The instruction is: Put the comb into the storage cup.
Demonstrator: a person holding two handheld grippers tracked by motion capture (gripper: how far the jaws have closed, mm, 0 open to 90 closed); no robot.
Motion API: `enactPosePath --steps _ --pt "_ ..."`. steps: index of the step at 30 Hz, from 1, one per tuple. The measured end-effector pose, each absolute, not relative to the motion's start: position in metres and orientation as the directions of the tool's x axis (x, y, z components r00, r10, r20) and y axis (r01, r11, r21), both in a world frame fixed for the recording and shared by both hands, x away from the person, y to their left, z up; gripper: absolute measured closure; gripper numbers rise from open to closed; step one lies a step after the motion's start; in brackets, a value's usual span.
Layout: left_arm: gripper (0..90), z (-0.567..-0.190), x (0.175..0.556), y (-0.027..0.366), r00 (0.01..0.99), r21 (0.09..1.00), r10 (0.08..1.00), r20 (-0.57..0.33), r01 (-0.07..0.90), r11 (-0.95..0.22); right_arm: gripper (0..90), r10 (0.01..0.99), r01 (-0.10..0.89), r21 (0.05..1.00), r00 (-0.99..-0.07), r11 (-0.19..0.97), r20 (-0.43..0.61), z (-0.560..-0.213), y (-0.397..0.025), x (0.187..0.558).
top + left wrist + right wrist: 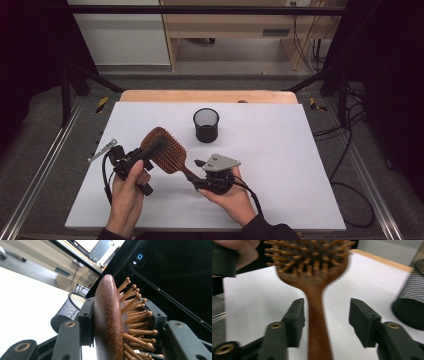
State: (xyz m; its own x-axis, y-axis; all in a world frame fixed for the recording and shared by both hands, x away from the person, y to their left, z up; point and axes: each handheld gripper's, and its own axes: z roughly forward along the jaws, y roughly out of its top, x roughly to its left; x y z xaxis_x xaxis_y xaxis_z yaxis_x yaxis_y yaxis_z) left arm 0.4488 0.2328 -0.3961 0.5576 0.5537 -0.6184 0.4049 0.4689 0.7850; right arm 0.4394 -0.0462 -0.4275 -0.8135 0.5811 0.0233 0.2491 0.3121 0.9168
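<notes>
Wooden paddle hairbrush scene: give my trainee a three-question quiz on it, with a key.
1. True or false: the left gripper has its jaws closed on the head of the brown wooden paddle hairbrush.
2. The right gripper jaws around the brush handle are: A) open, B) clamped shut.
3. Which container stands on the white table beyond the brush?

Key: 1 true. 2 A: there is a gap on both sides of the handle. 3 the black mesh cup.
</notes>
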Motion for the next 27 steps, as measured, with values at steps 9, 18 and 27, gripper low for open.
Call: enactPosePath --steps 9,18,27 --pt "51.4 -0.388 0.453 0.223 0.564 0.820 0.596 -0.571 0.369 0.437 16.1 0.668 0.294 0.920 -0.743 0.258 0.050 -0.427 -0.082 0.457" --pt "51.3 -0.365 0.459 0.210 0.586 0.840 0.603 -0.541 0.349 0.415 7.9 0.718 0.321 0.916 -0.694 0.239 0.055 -0.428 -0.140 0.448" --pt "51.2 -0.338 0.466 0.192 0.620 0.865 0.603 -0.502 0.342 0.368 5.8 0.817 0.310 0.943 -0.570 0.118 0.085 -0.438 -0.210 0.430"
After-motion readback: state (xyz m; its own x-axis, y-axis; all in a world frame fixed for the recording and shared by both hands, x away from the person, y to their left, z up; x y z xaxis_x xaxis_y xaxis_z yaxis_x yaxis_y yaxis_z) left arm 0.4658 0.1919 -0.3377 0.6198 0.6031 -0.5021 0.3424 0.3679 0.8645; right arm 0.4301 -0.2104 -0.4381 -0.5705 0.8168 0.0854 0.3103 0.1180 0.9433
